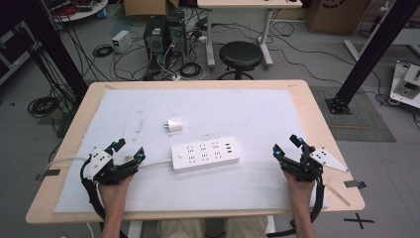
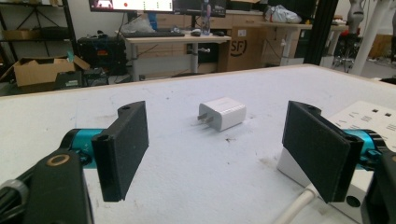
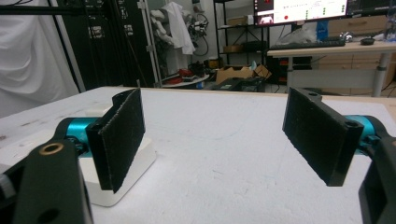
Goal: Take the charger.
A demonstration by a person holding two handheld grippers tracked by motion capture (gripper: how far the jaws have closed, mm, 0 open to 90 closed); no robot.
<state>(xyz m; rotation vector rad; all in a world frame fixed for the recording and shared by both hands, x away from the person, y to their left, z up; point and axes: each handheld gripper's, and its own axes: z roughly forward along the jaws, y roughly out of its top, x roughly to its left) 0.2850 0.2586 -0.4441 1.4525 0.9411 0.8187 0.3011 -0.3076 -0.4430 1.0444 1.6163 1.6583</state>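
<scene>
Nothing had been picked up yet — both grippers rested low at the near edge of the table (image 1: 307, 99), so the work looked to be at its very start, the reach toward the plug adapter (image 1: 174, 124). One adapter lay prongs-left on the white mat (image 1: 247, 114), just past the single power strip (image 1: 205, 154), toward twelve o'clock from it. The left gripper (image 1: 128, 150) sat at about eight o'clock from the strip, jaws spread wide with nothing between them; its own camera framed the adapter (image 2: 222, 113) squarely between its pads (image 2: 122, 149). The right gripper (image 1: 286, 146), at three o'clock, stood just as wide and empty. The next move, I judged, called for the left one to go forward and close on the adapter's flat sides — prongs free for the strip.
</scene>
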